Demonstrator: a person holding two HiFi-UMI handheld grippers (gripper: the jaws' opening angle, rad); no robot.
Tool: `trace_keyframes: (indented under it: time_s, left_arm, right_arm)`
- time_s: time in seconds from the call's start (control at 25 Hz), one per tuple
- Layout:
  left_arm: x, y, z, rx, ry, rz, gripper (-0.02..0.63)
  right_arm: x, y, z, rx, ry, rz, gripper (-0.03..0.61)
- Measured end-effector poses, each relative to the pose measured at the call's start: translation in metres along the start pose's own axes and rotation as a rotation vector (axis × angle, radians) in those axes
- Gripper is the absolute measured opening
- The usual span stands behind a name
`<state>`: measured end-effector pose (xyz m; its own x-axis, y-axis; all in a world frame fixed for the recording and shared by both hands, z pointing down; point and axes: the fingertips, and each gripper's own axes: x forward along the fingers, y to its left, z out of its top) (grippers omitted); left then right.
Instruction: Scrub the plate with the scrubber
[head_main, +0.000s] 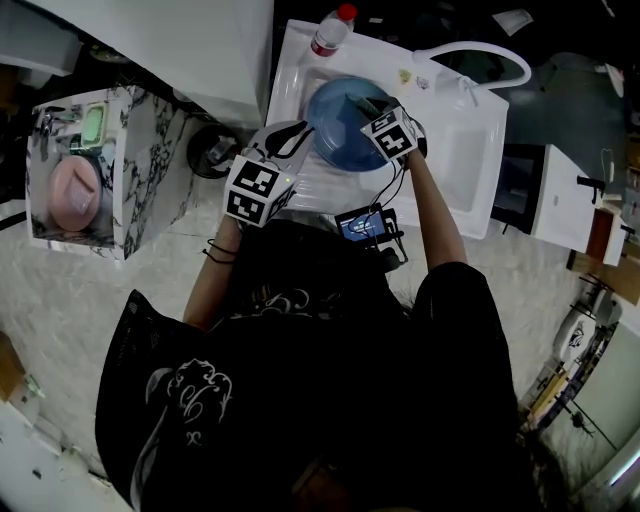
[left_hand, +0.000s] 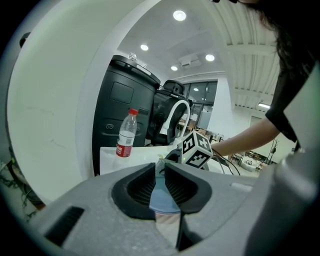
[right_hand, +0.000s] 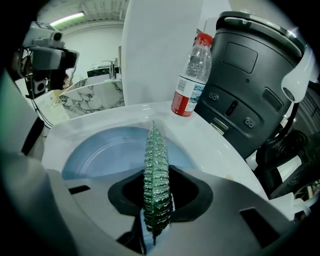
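My left gripper (left_hand: 160, 170) pinches the stiff, probably slippery plate (left_hand: 163, 198) at its rim; my right gripper (right_hand: 156, 181) clamps the soft scrubber (right_hand: 154, 150).

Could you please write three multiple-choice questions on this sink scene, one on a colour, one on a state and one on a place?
1. What colour is the plate?
A) red
B) blue
C) yellow

2. What state is the right gripper in?
A) open and empty
B) shut on the plate
C) shut on the scrubber

3. Where does the bottle stand?
A) on the rim of the sink
B) on the plate
C) in the right gripper

Answers:
1. B, since the round dish lying in the sink is plainly blue.
2. C, since the right gripper view shows the green scrubber pinched between the jaws.
3. A, since the bottle stands upright on the white edge beyond the plate.
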<state>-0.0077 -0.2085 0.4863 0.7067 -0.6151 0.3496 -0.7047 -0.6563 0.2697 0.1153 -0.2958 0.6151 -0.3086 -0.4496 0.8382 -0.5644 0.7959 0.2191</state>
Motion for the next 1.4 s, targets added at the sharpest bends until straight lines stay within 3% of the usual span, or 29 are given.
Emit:
trace_keyframes:
  time_s: [0.48, 1.04, 1.24, 1.4]
  left_arm:
    - [0.006, -0.012, 0.0, 0.019, 0.01, -0.035, 0.064]
    - [0.014, -0.019, -0.003, 0.038, 0.028, -0.063, 0.064]
    - [0.018, -0.022, 0.001, 0.047, 0.022, -0.071, 0.064]
    - [0.02, -0.022, 0.005, 0.043, 0.013, -0.076, 0.064]
  right_arm:
    - [-0.041, 0.076, 0.0, 0.025, -0.072, 0.207, 0.091]
    - [-0.068, 0.127, -0.003, 0.056, -0.052, 0.377, 0.091]
    - [-0.07, 0.127, -0.002, 0.046, -0.049, 0.396, 0.091]
    - [-0.066, 0.103, 0.001, 0.072, -0.072, 0.326, 0.089]
